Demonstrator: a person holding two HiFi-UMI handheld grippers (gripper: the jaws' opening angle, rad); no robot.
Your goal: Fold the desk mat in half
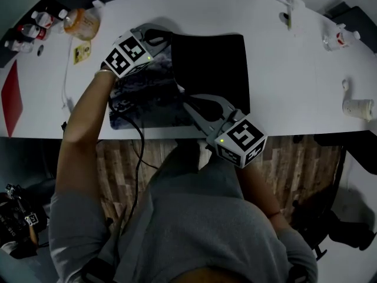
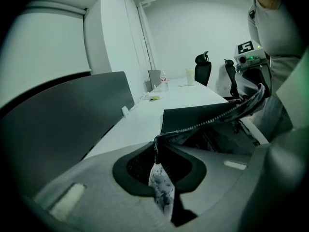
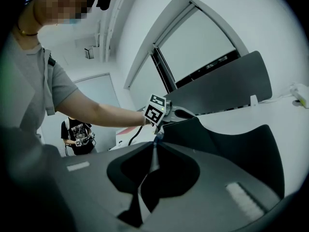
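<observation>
The desk mat lies on the white table (image 1: 294,81), partly folded: its black underside (image 1: 209,66) faces up on the right and its patterned top (image 1: 141,102) shows on the left. My left gripper (image 1: 166,38) is shut on the far end of the lifted edge, where the patterned mat corner (image 2: 160,187) sits pinched between its jaws. My right gripper (image 1: 182,94) is shut on the near end of the same edge (image 3: 153,151). Between them the edge hangs as a taut line (image 2: 217,117) above the table. In the right gripper view the lifted black flap (image 3: 231,144) curves off to the right.
An orange packet (image 1: 82,22), small bottles (image 1: 35,25) and a white cable (image 1: 66,69) lie at the far left. A paper cup (image 1: 359,108) and small items (image 1: 339,37) sit at the right. A person (image 3: 77,134) stands in the background, and office chairs (image 2: 203,67) are beyond the table.
</observation>
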